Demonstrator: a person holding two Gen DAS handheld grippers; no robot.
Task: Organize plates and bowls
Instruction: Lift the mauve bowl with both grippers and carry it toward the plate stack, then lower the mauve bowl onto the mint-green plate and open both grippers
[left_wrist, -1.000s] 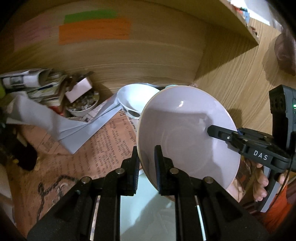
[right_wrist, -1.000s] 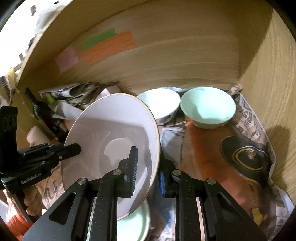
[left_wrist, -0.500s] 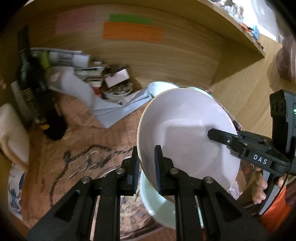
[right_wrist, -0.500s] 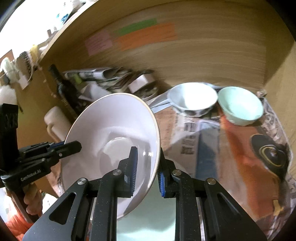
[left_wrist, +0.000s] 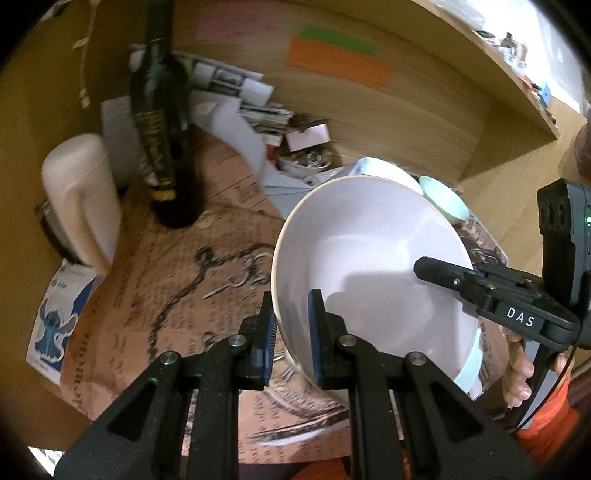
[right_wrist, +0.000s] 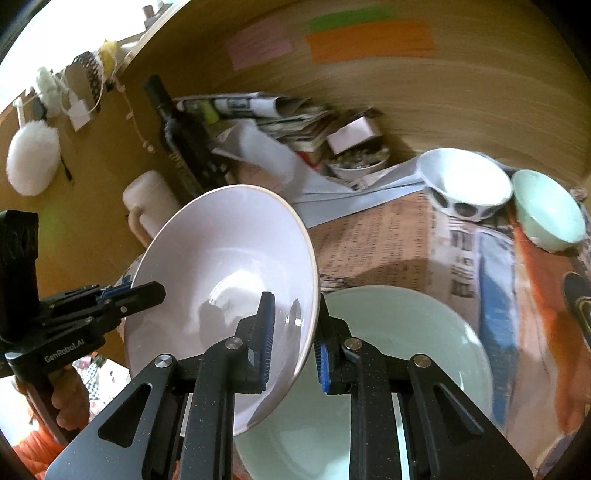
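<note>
Left wrist view, L gripper (left_wrist: 291, 328) & R gripper (right_wrist: 293, 332) angled down, clamping white bowl (left_wrist: 369, 258) rim

Both grippers matte black plastic w/ fine speckle. Left gripper (left_wrist: 291, 328): two triangular arms w/ cut-out slots, four round silver screws along the linkage, blue ribbed pads on finger insides. Right gripper (right_wrist: 293, 341): same build, same silver screws, blue ribbed pads. From the left cam the right unit's side reads "DAS" in white, boxy black housing behind it w/ small green LED, thin black cable trailing down. From the right cam the left unit's side reads "GenRobot.AI" in white. Orange sleeve (left_wrist: 550, 430) at the right hand; orange fabric by the left hand too.
</note>
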